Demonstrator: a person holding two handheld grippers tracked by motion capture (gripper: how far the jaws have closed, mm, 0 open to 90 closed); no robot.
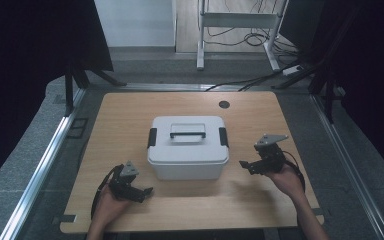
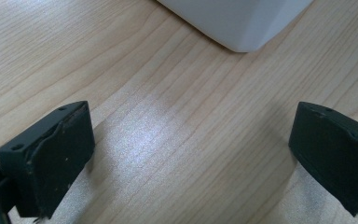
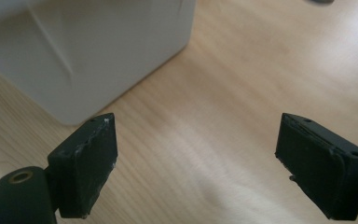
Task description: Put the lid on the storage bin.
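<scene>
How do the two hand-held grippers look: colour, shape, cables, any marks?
Both are black. The left hand-held gripper and right hand-held gripper each carry a grey three-cornered plate and trail a black cable. Their jaws are blocky with screw holes; pale scuffs mark the pad edges. No sleeves show.

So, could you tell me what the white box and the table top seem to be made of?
The white box looks like moulded plastic: smooth, matt, rounded corners, black side latches. The table top looks like light wood or wood-look laminate: straight grain lines and a soft sheen; which of the two is unclear.
</scene>
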